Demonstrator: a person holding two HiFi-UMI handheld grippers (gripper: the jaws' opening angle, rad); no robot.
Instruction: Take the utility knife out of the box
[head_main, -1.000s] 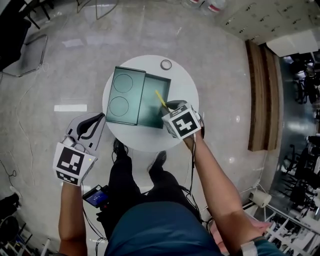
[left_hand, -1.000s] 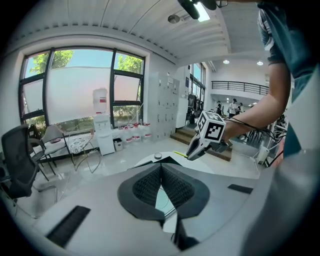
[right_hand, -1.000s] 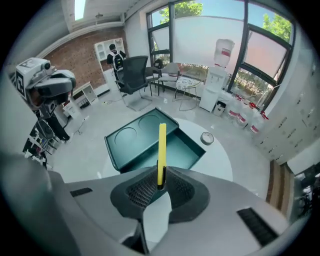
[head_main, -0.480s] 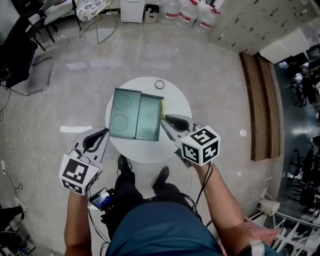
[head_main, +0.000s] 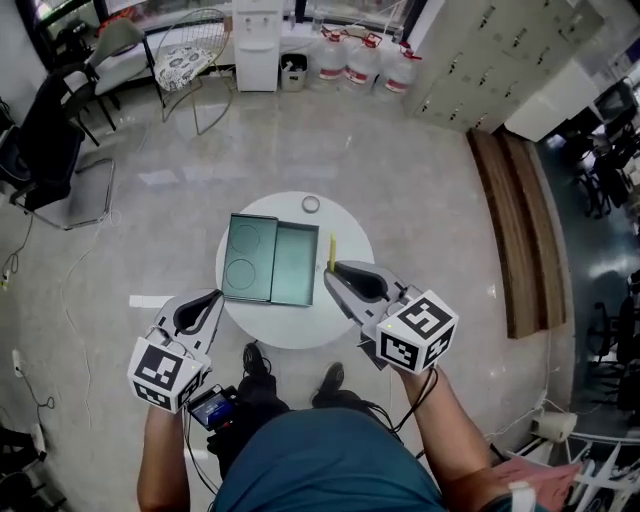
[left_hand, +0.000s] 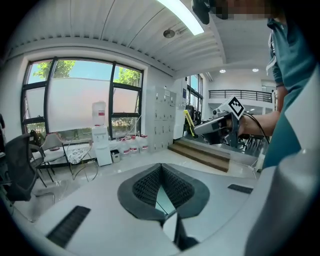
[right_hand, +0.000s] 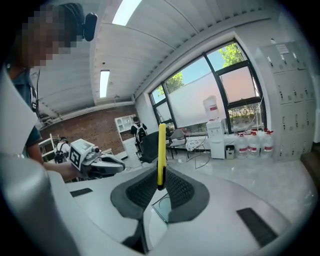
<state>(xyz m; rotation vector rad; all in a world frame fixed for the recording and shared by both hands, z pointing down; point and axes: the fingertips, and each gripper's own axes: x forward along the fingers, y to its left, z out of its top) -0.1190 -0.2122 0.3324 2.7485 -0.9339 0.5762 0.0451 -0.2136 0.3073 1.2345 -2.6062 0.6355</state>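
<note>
A slim yellow utility knife (head_main: 332, 252) sticks up out of my right gripper (head_main: 334, 270), which is shut on its lower end and holds it high over the round white table (head_main: 300, 325). In the right gripper view the knife (right_hand: 161, 150) stands upright between the pads. The open green box (head_main: 292, 266) lies below on the table, its lid (head_main: 245, 258) folded out to the left. My left gripper (head_main: 212, 298) hangs off the table's left edge, shut with nothing in it. From the left gripper view the right gripper (left_hand: 216, 126) and the knife (left_hand: 189, 122) show at upper right.
A small ring (head_main: 311, 204) lies at the table's far edge. Chairs (head_main: 60, 150) stand at the far left, water bottles (head_main: 362, 58) and a dispenser (head_main: 257, 40) at the back, a long wooden bench (head_main: 515, 230) on the right. The person's shoes (head_main: 330, 378) are by the table's near side.
Both grippers have risen well above the table. The right one has lifted the knife out of the box and swung from pointing down to nearly level. The left one stays shut.
</note>
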